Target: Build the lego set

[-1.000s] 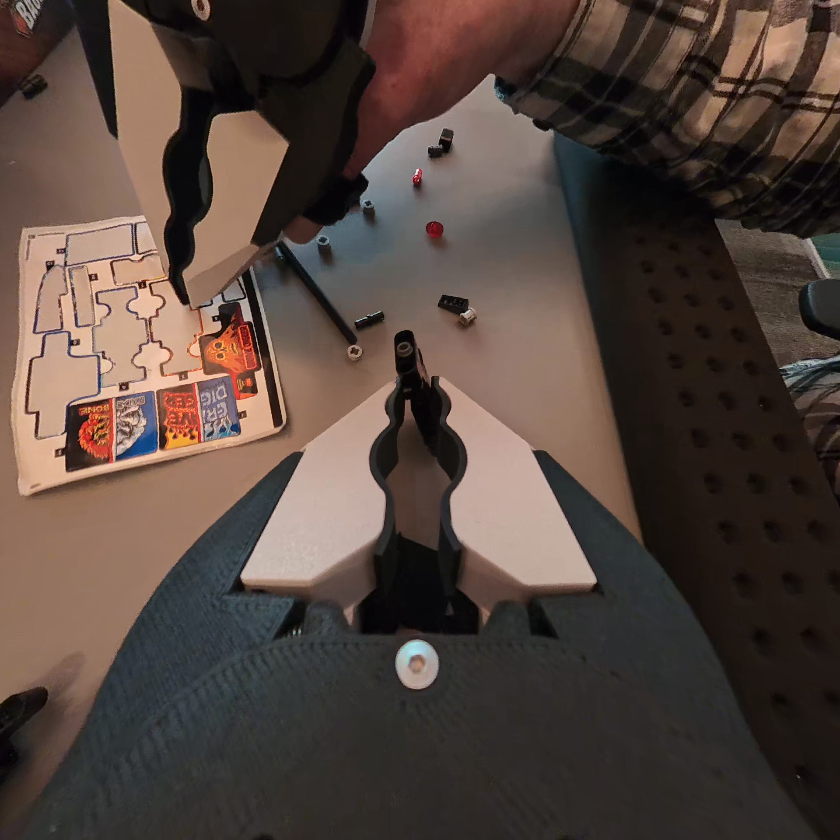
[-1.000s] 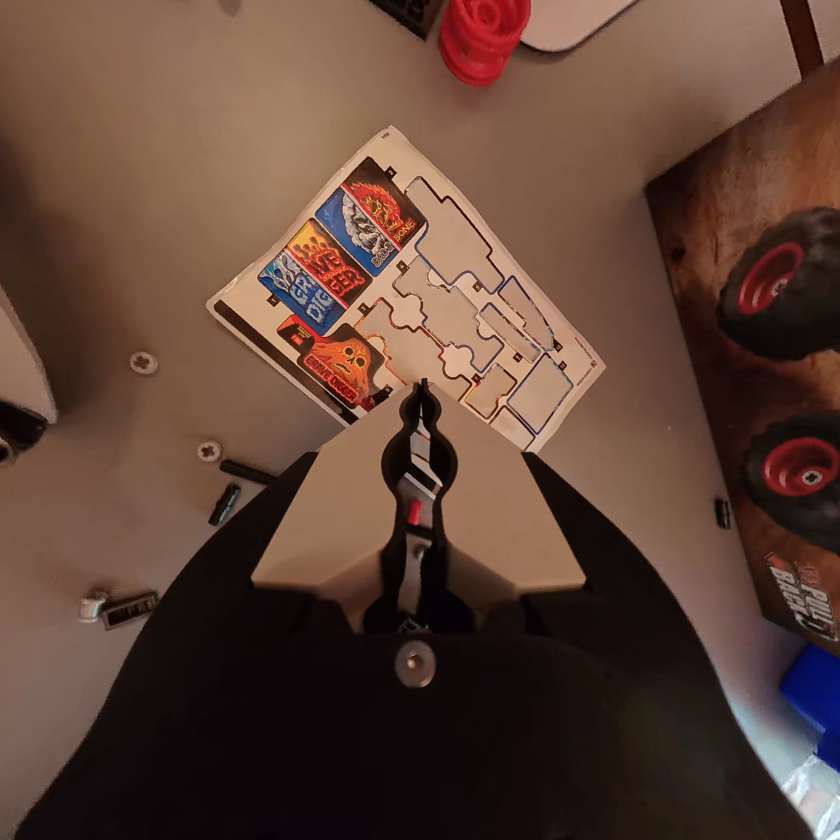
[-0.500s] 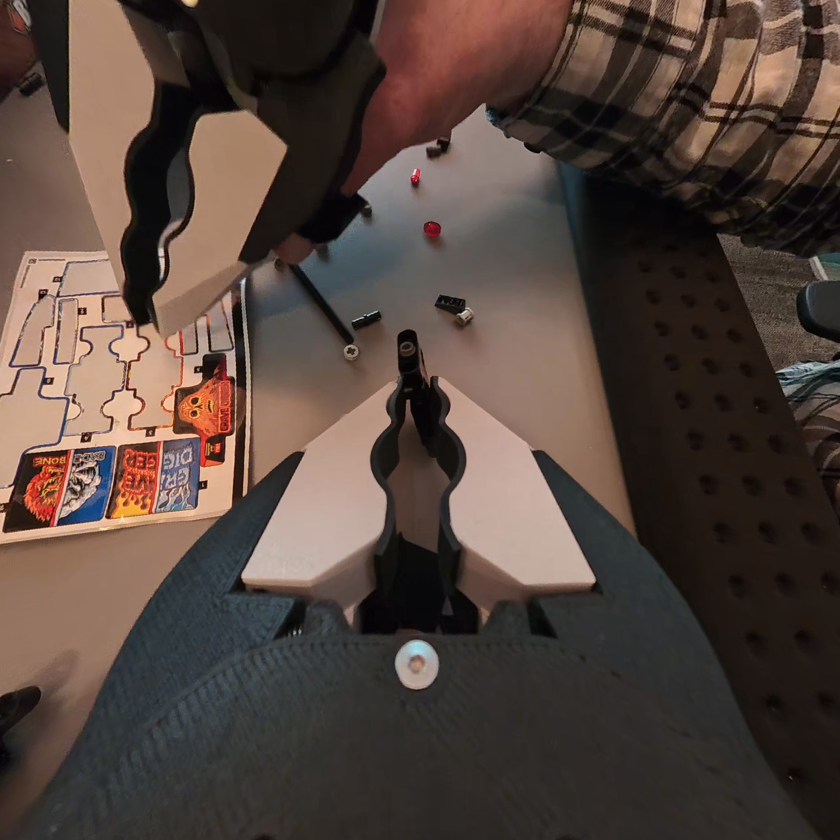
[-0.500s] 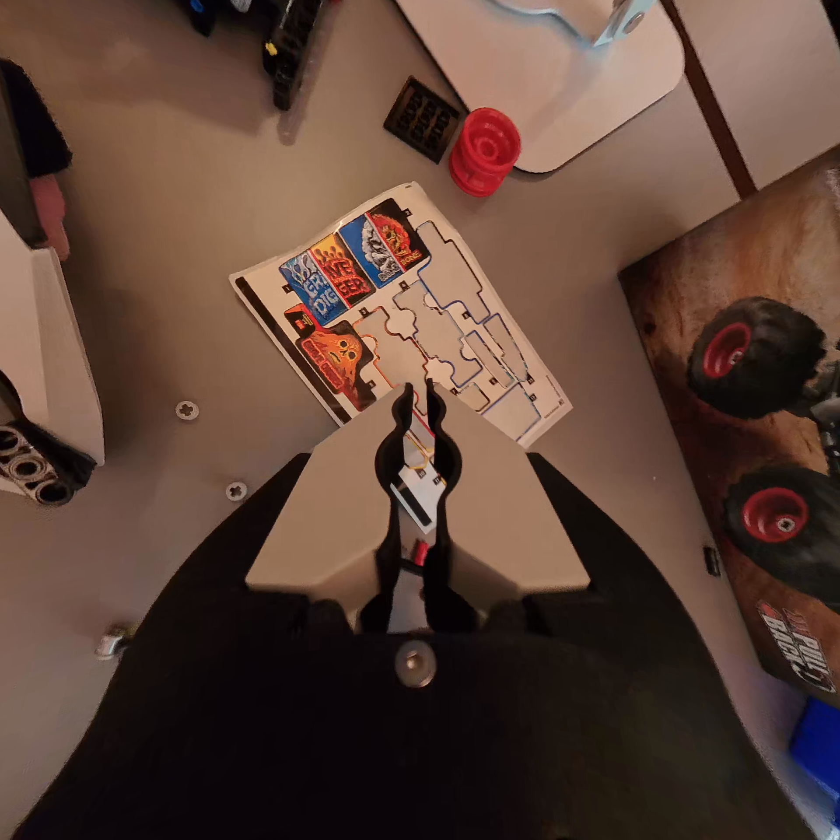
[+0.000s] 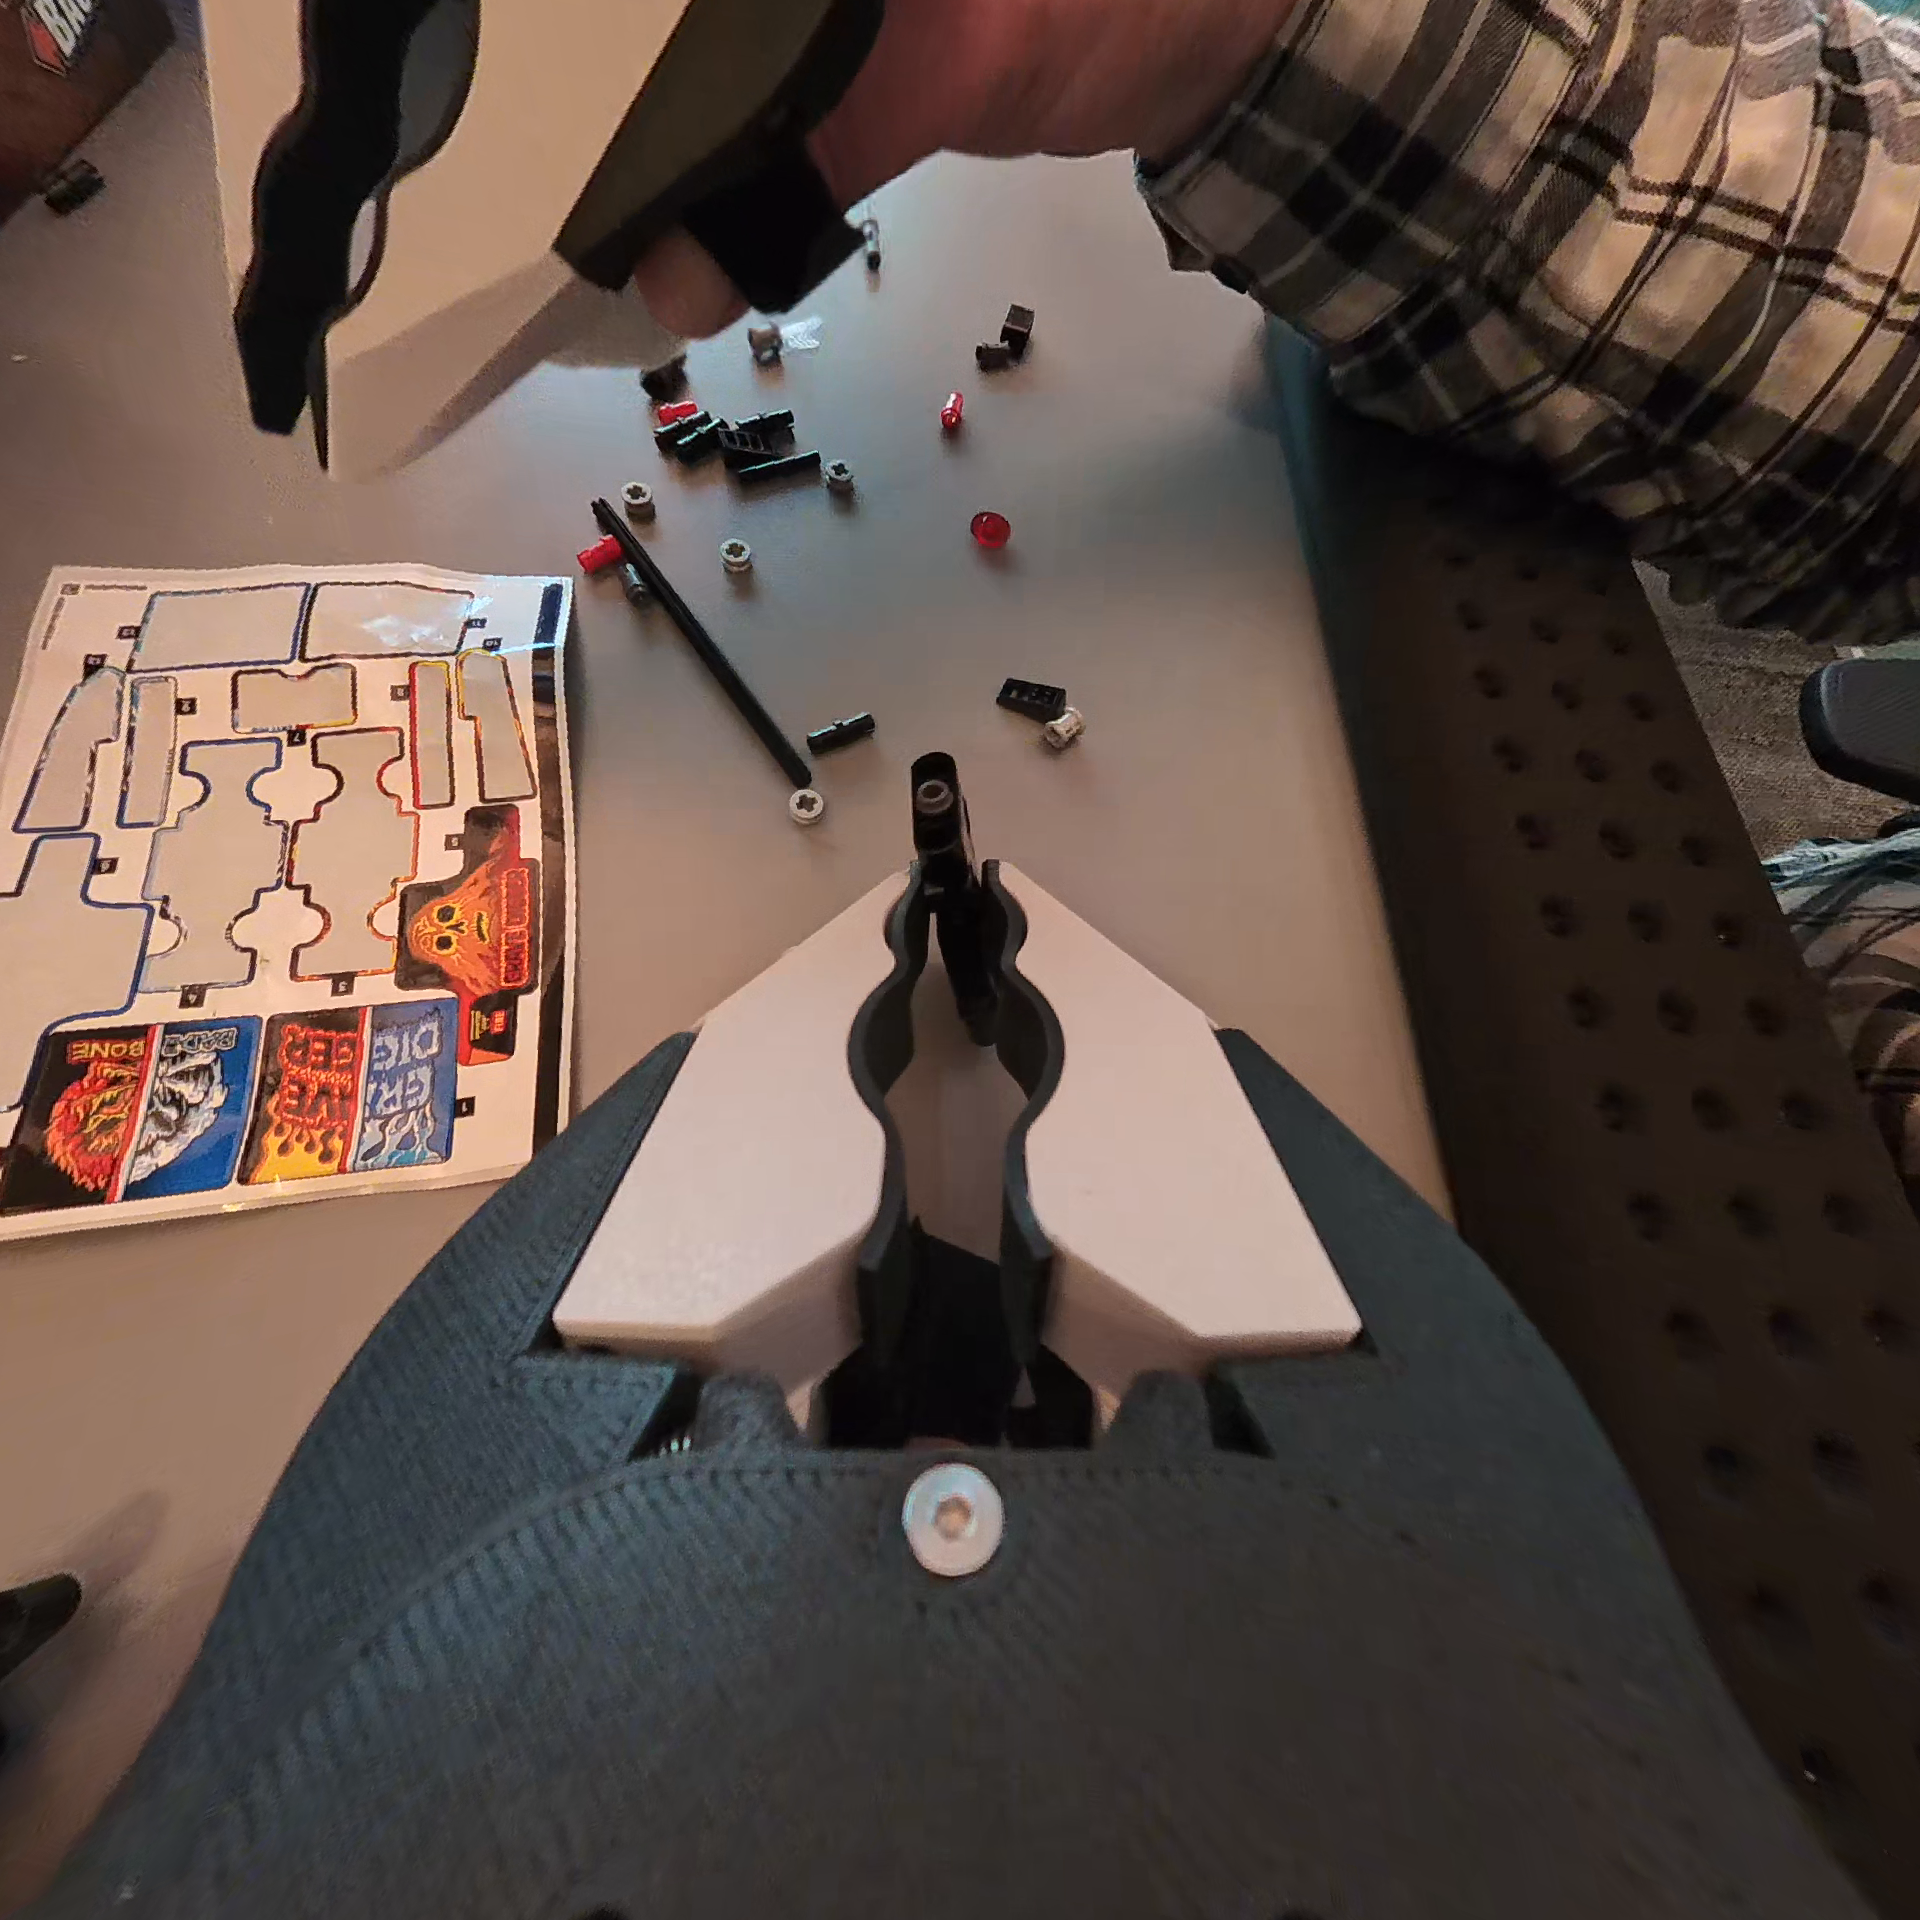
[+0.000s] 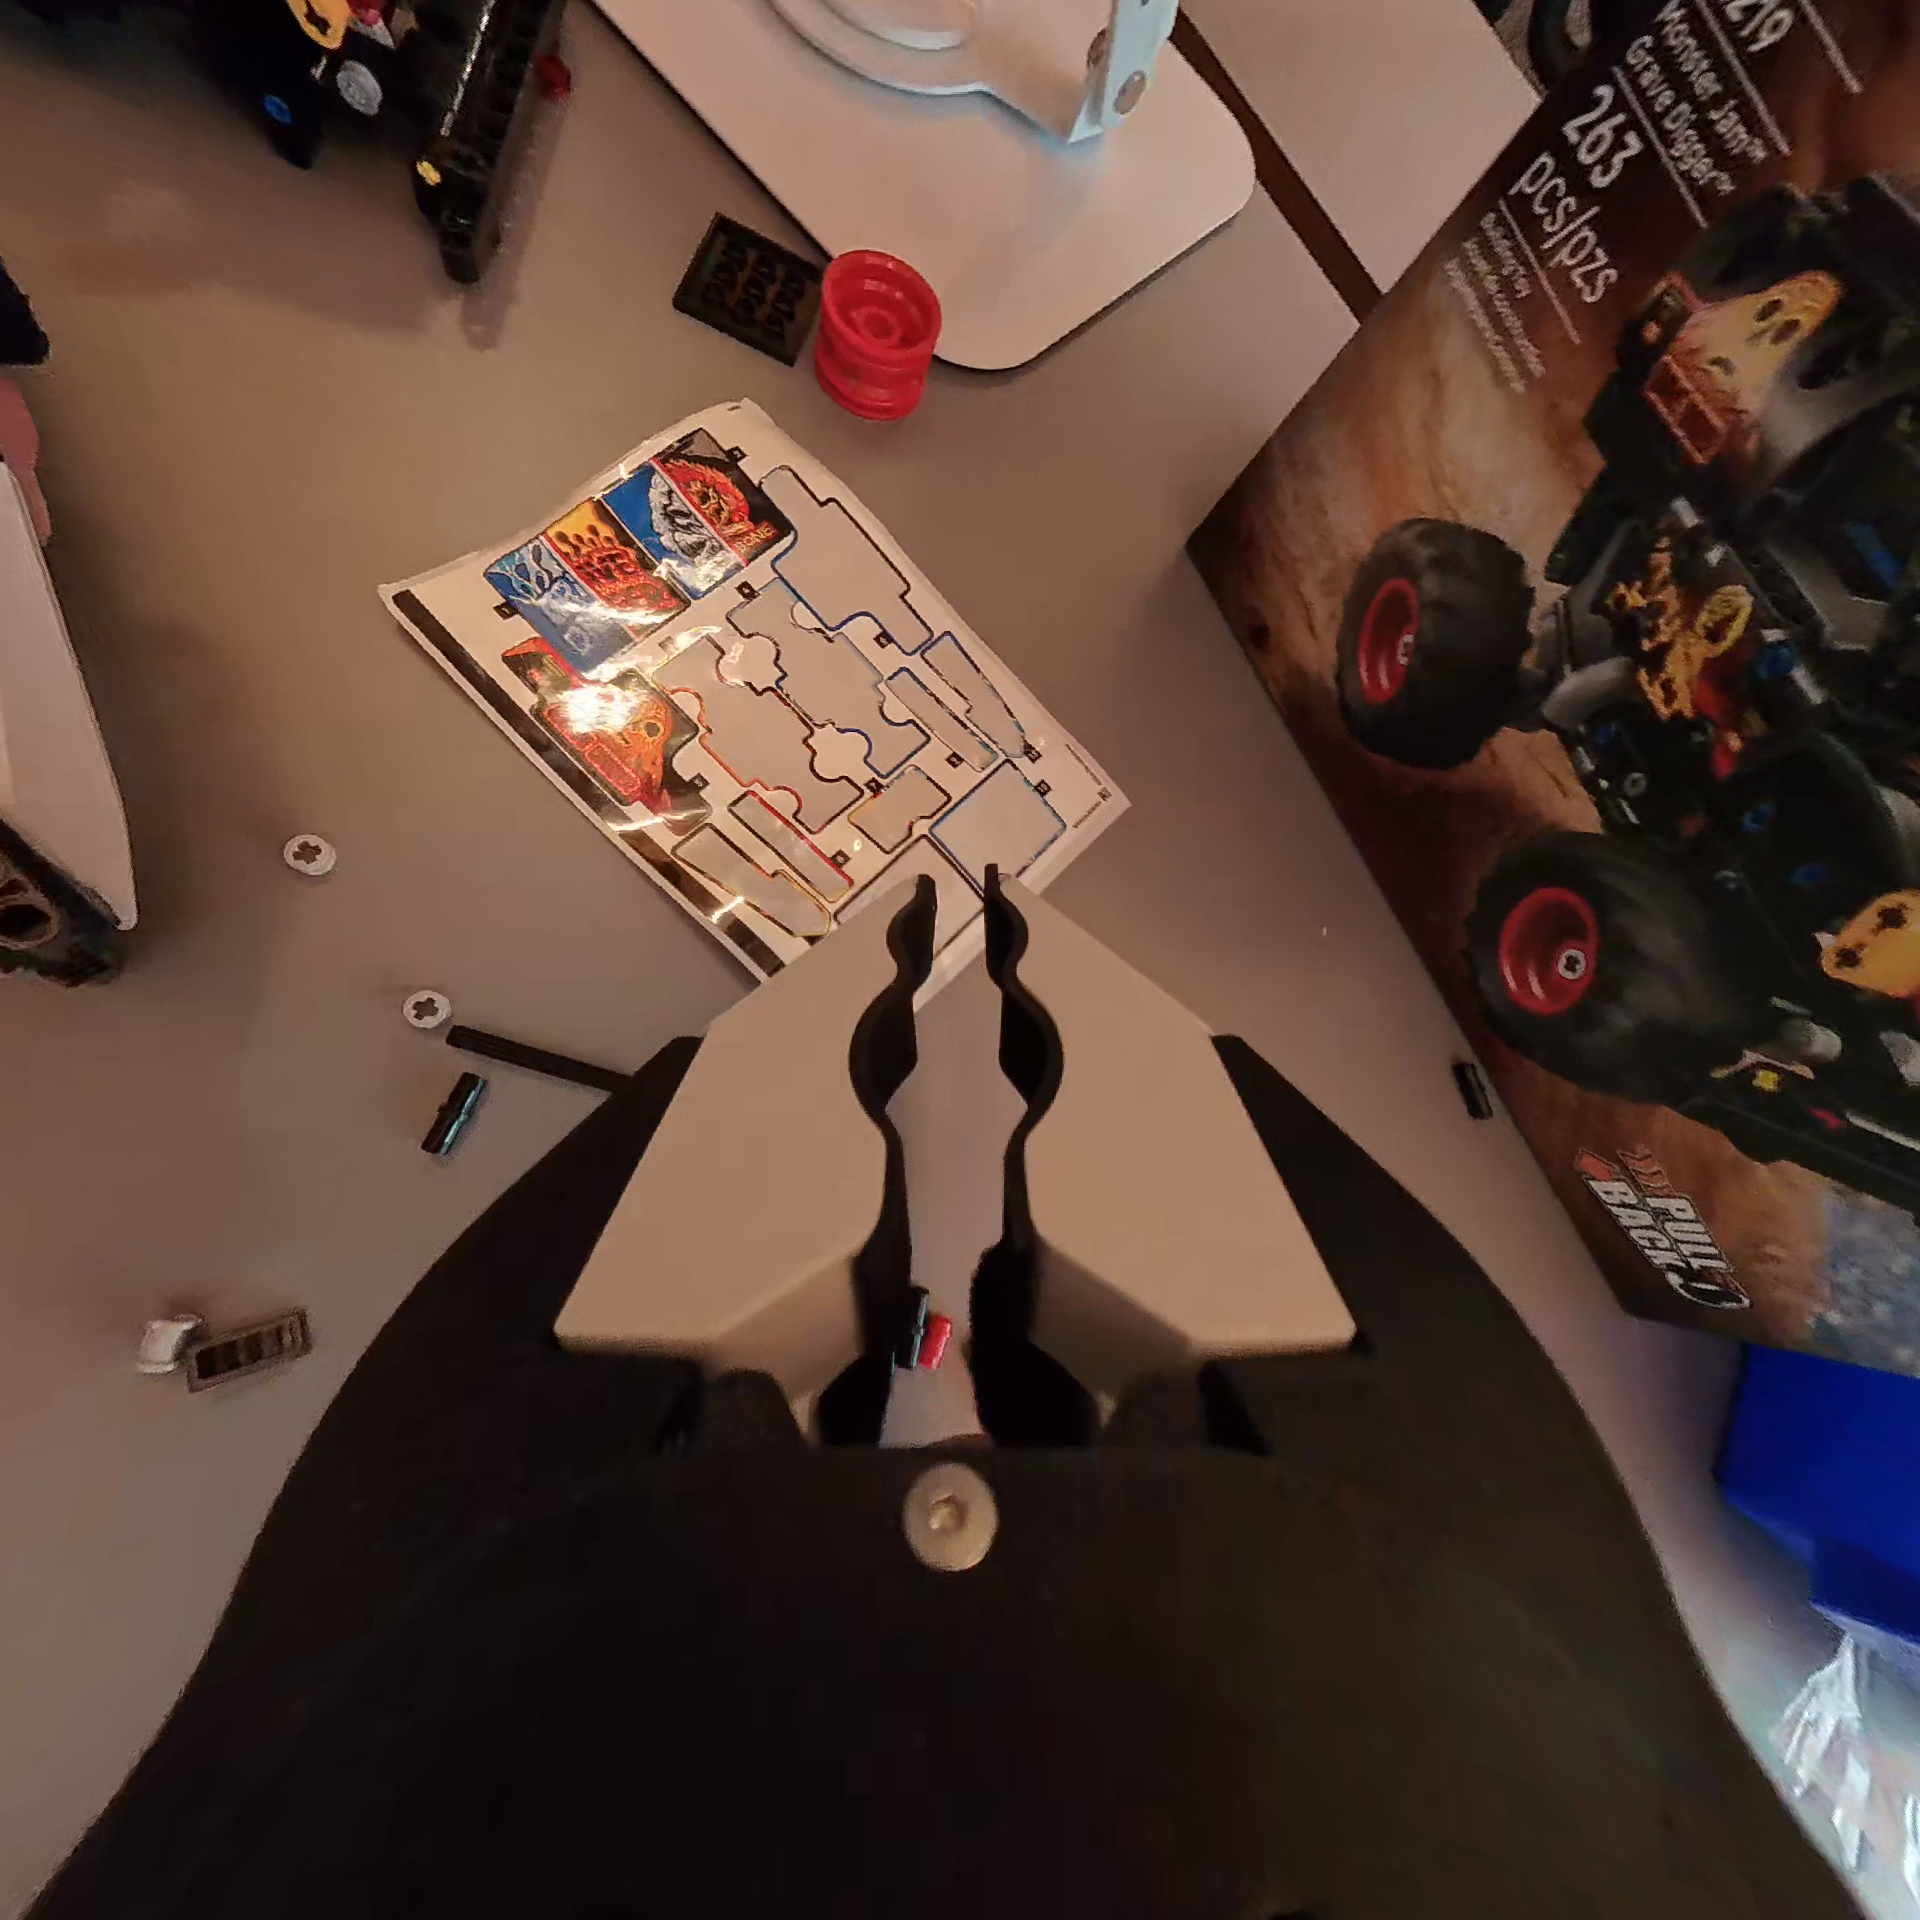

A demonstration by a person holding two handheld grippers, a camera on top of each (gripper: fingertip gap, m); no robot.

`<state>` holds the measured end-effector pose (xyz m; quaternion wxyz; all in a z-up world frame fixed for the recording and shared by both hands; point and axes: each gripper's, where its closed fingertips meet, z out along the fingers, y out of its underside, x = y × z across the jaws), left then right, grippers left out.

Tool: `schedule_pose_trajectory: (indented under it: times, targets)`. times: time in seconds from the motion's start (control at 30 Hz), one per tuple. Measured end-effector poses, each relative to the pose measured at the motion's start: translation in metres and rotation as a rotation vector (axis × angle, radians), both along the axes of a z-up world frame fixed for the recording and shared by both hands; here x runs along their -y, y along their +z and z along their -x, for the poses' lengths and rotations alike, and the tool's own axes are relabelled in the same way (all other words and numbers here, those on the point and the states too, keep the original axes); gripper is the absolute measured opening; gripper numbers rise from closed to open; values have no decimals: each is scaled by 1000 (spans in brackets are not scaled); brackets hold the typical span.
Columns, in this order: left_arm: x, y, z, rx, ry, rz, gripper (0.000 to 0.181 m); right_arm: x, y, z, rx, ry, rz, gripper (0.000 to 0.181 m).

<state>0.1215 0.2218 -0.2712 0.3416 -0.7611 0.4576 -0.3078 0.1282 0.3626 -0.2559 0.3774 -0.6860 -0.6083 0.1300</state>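
Observation:
My left gripper (image 5: 951, 883) is shut on a black lego beam (image 5: 940, 821) with a grey pin in its far end, held just above the grey table. My right gripper (image 6: 958, 888) is open by a narrow gap with nothing between its tips, and it hovers over the near edge of the sticker sheet (image 6: 748, 665). In the left wrist view it hangs high at the upper left (image 5: 296, 421), above the sheet (image 5: 281, 883). Loose parts lie ahead of the left gripper: a long black axle (image 5: 707, 644), grey bushes (image 5: 805, 805), and a red round stud (image 5: 990, 528).
The lego box (image 6: 1662, 727) lies to the right. A red wheel hub (image 6: 878, 332), a black grille tile (image 6: 748, 291) and a white stand base (image 6: 1039, 229) are beyond the sheet, with a partial black build (image 6: 468, 125) at the far left. A dark perforated surface (image 5: 1610, 1039) borders the table.
My right gripper was shut at the sticker sheet; it has opened and risen. The sheet has turned and shifted on the table. My left gripper still holds the beam in place.

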Motion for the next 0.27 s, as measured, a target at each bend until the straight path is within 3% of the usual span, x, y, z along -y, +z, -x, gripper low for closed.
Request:
schedule_pose_trajectory:
  times: [0.27]
  targets:
    - [-1,0,1,5,2,2,9,-7,-3,-11,-19,-30,16,5]
